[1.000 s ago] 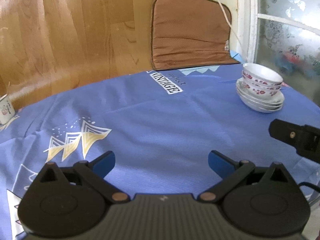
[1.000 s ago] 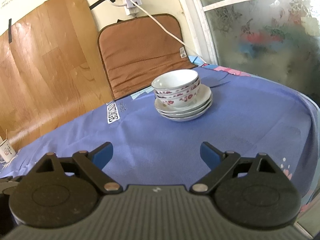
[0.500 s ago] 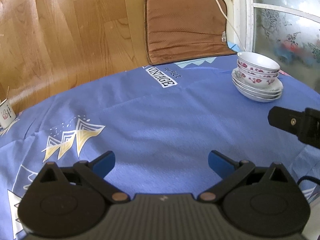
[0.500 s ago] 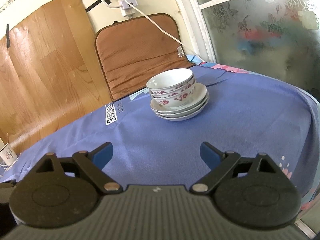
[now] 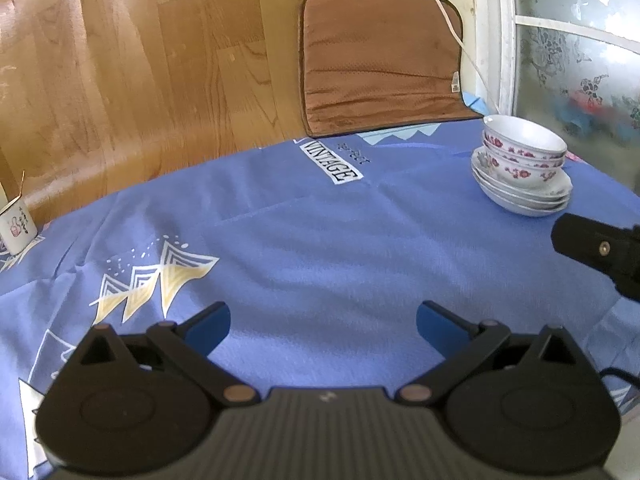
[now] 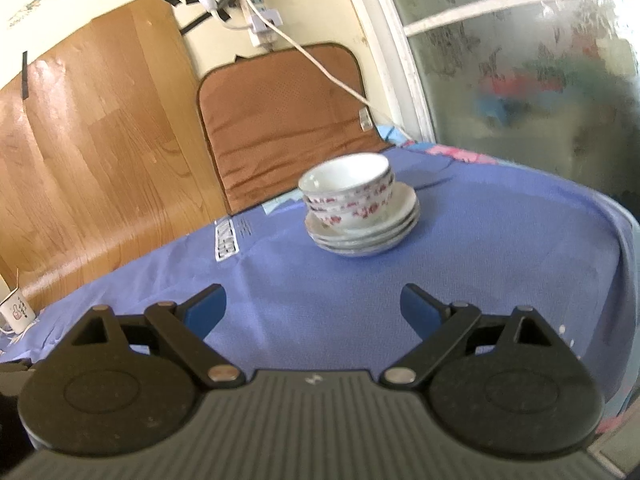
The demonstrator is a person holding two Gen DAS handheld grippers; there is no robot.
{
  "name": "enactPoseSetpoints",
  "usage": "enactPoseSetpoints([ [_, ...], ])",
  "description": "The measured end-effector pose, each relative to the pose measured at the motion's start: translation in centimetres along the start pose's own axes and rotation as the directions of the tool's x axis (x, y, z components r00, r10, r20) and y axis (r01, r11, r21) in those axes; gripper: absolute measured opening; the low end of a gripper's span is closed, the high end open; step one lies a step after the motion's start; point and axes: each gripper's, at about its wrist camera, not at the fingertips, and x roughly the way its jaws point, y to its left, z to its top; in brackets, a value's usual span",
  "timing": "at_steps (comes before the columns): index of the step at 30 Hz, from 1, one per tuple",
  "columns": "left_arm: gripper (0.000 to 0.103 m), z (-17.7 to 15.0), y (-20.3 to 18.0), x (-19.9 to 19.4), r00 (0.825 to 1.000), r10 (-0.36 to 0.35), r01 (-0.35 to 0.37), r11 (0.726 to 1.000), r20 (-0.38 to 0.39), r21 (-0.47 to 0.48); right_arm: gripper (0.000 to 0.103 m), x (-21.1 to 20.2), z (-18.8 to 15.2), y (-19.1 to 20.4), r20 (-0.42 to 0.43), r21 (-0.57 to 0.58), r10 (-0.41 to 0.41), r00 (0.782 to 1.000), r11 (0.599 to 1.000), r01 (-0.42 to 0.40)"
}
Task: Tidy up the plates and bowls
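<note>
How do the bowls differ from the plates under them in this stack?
The bowls are deep with steep walls; the plates are shallow and flare wider. The bowls sit on top, nested; the plates lie at the bottom, on the tablecloth. The bowls show red flowers outside; the plates' undersides look plain. Both are white.

**Both hand-held grippers held wide apart, nothing gripped**

The left hand-held gripper (image 5: 322, 322) is seen from its own wrist camera with the two blue-tipped fingers (image 5: 208, 326) spread far apart; nothing is held between them. The black linkage arms are splayed outward from the ribbed body. To its right and slightly ahead, part of the right hand-held gripper (image 5: 596, 246) is seen as a black bar entering from the frame edge.

In the right wrist view, the right hand-held gripper (image 6: 313, 312) is likewise found with its blue fingertips (image 6: 418, 312) set wide, the gap between them unoccupied. It is tilted slightly, and no contact is made.
</note>
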Motion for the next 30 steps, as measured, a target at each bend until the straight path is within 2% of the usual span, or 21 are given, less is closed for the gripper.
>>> enactPoseSetpoints([
  [21,0.103,2.3,0.2,-1.8,0.994,0.073,-0.076,0.996,0.081,0.038,0.096,-0.9,0.3,-0.2,0.054,0.009,-0.012,0.998,1.000,0.012],
  [30,0.103,2.6,-0.3,-2.3,0.994,0.066,-0.072,0.995,0.092,0.063,0.096,-1.1,0.3,-0.2,0.061,0.014,-0.018,0.998,1.000,0.017],
])
